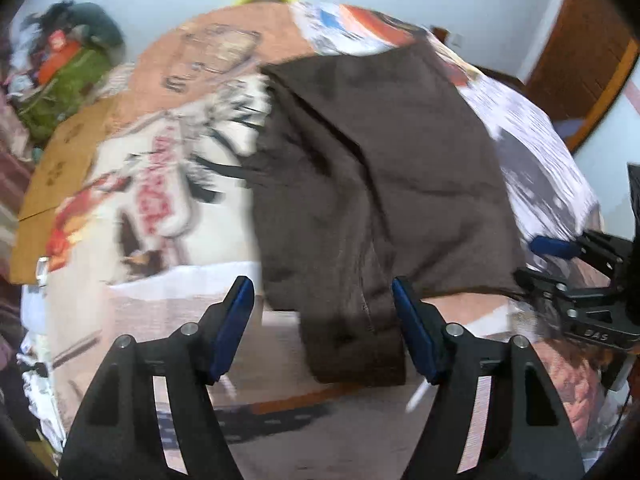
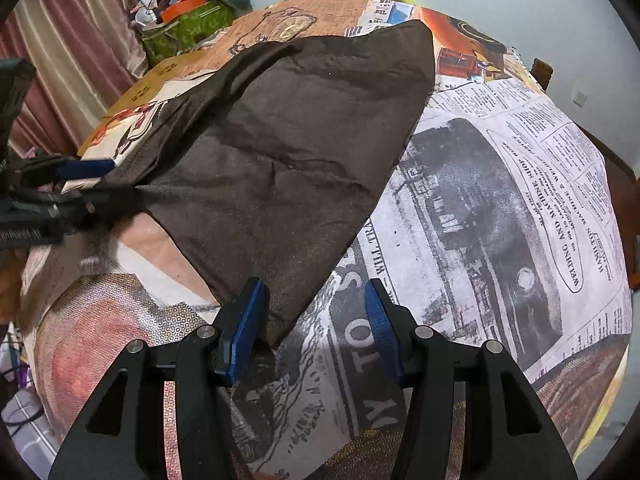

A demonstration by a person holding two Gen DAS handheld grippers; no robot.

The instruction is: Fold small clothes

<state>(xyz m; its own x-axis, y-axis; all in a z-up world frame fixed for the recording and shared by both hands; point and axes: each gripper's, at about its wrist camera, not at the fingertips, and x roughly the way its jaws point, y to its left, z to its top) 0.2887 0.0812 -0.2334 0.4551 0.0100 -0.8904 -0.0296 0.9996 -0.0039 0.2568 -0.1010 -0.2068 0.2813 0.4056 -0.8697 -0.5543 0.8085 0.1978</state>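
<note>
The left wrist view is smeared by motion blur, so the print on the cloth-covered counter [image 1: 168, 200] is hard to read there; the right wrist view is sharp. One dark brown fabric garment [image 2: 280, 152] lies spread on the newspaper-print tablecloth [image 2: 500, 200], creased in several places, with one pointed corner reaching toward the far edge and another toward the near edge. Its exact type cannot be made out.

There are two claws. The left claw [image 1: 323, 312], black with blue pads, stands wide open in its own view – the garment's near flap hangs down between its fingers without either pad visibly pressing it. In the right wrist view the left claw [image 2: 86, 184] shows only partly at the left border, cut off and blurred, right at the garment's left edge. The right claw [image 2: 316, 316] is likewise spread open, holding nothing; its left finger [image 2: 244, 320] sits just at the garment's near corner, its right finger over bare tablecloth. From the left wrist view the right claw [image 1: 560, 268] appears at the right edge, just beside the garment's hem – whether it touches cannot be told.

Beyond the counter's far left corner sits one cluttered pile of bags and clothes [image 2: 188, 4], its contents indistinct; a striped curtain [image 2: 68, 32] hangs beside it
</note>
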